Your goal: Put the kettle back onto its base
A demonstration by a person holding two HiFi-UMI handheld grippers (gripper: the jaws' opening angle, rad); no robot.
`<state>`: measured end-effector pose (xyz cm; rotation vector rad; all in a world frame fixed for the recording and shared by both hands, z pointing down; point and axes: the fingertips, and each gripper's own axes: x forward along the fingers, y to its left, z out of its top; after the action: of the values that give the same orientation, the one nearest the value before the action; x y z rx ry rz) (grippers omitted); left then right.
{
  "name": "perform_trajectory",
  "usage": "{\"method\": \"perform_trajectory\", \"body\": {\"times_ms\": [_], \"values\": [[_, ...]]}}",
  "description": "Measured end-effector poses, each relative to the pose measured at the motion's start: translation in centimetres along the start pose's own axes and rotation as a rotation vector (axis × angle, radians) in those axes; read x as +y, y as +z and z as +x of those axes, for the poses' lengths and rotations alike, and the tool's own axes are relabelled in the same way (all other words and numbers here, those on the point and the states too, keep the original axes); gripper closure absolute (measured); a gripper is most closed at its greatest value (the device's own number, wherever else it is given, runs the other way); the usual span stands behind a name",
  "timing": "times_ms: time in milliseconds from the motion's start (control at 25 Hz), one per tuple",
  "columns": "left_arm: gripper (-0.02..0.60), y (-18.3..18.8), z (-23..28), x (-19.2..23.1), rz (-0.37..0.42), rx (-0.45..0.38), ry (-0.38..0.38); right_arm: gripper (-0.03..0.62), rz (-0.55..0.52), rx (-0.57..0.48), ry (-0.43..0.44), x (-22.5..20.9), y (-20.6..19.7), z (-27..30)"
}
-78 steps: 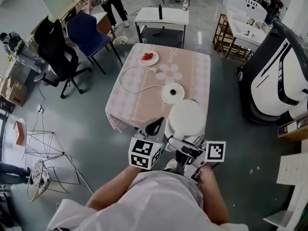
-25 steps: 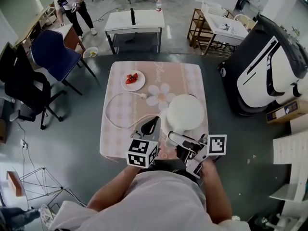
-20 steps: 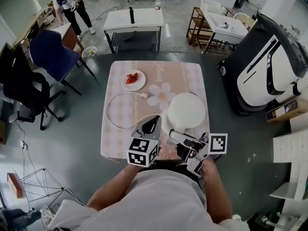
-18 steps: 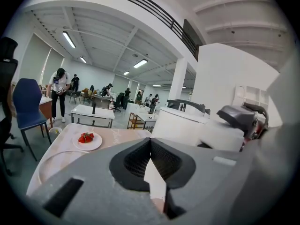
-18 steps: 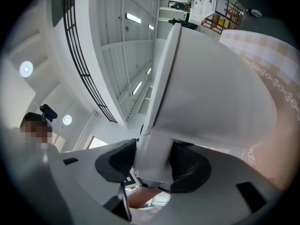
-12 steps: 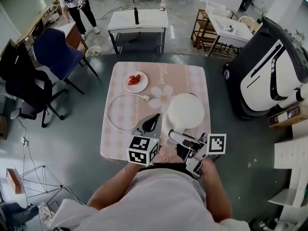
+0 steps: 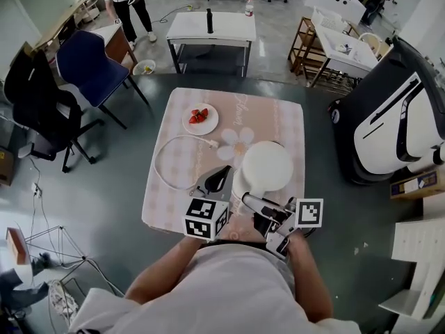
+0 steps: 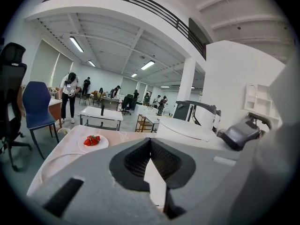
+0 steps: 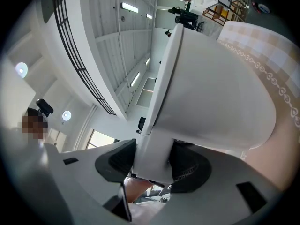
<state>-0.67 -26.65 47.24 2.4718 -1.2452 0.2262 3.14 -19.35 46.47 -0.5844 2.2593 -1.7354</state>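
A white kettle (image 7: 266,167) stands over the right half of the pink-clothed table (image 7: 174,200). It hides the base, so I cannot tell whether it sits on it. My right gripper (image 7: 266,213) is shut on the kettle's handle at the near side. In the right gripper view the white handle (image 9: 152,158) is clamped between both dark pads, and the kettle body (image 9: 211,93) fills the view above. My left gripper (image 7: 213,181) hovers just left of the kettle, shut and empty. The left gripper view shows its tips (image 8: 150,142) meeting, with the kettle lid (image 8: 185,126) at the right.
A plate of strawberries (image 7: 200,117) lies at the table's far left. A white cable (image 7: 167,164) loops across the left half, ending beside a flower print (image 7: 236,139). Chairs (image 7: 90,58) stand at the left, a white table (image 7: 212,28) beyond, a large white machine (image 7: 393,117) at the right.
The base, bare 3.1 s ago, is now covered by the kettle, which moved forward over it. Over the last second both grippers and the kettle hold nearly still.
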Motion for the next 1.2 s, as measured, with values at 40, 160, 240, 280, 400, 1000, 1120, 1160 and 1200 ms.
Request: {"method": "perform_trajectory", "body": {"times_ms": [40,160,240,280,400,1000,1120,1160,1200], "values": [[0.575,0.0,0.1,0.1,-0.002,0.002,0.006,0.405,-0.003,0.006,0.005,0.0,0.1,0.1],[0.575,-0.2,0.2,0.2,-0.004,0.005,0.020,0.405,-0.006,0.016,0.020,0.0,0.3,0.2],[0.574,-0.2,0.2,0.3,-0.007,0.005,0.028,0.405,0.000,0.018,0.024,-0.2,0.4,0.2],[0.575,-0.3,0.2,0.3,-0.007,0.005,0.030,0.405,-0.001,0.020,0.028,-0.2,0.5,0.2],[0.575,-0.2,0.3,0.2,-0.005,0.006,0.033,0.405,0.002,0.029,0.029,-0.1,0.5,0.2],[0.575,0.0,-0.5,0.4,-0.002,-0.003,0.027,0.404,-0.012,0.046,-0.011,-0.5,-0.7,0.6],[0.575,0.0,-0.7,0.7,-0.004,-0.005,0.032,0.404,-0.030,0.062,-0.020,-0.8,-1.1,0.7],[0.575,0.0,-0.7,0.7,-0.004,-0.005,0.031,0.404,-0.035,0.062,-0.018,-0.8,-1.2,0.7],[0.575,0.0,-0.8,0.7,-0.004,-0.005,0.030,0.404,-0.036,0.061,-0.014,-0.8,-1.3,0.7]]}}
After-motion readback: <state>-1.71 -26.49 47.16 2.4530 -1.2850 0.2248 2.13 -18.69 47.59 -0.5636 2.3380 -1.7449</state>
